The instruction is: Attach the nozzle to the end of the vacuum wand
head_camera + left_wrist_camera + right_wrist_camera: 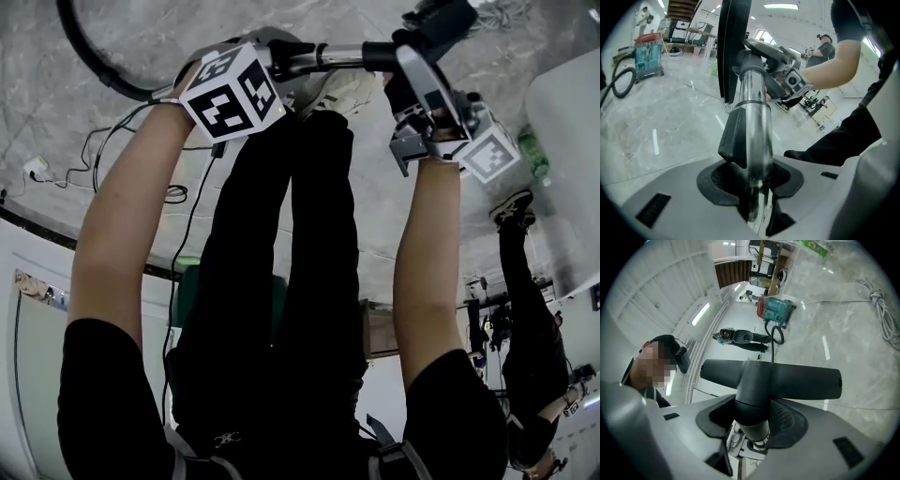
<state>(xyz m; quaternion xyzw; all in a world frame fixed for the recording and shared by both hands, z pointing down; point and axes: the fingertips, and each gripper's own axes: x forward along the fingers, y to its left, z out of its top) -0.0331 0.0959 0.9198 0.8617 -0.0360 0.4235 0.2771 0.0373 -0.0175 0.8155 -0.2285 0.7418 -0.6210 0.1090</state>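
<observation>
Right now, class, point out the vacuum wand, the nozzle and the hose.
vacuum wand [757, 122]: left gripper view, shiny metal tube.
nozzle [806, 383]: right gripper view, black crossbar.
hose [82, 52]: head view, black bend.

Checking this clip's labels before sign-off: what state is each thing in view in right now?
left gripper, shut on the wand's metal tube.
right gripper, shut on the nozzle's neck.
wand, held up, its far end meeting the nozzle's neck; whether it is fully seated cannot be told.
nozzle, held up at the wand's end.
hose, slack and curved.
vacuum cleaner, standing upright, apart from the person.
</observation>
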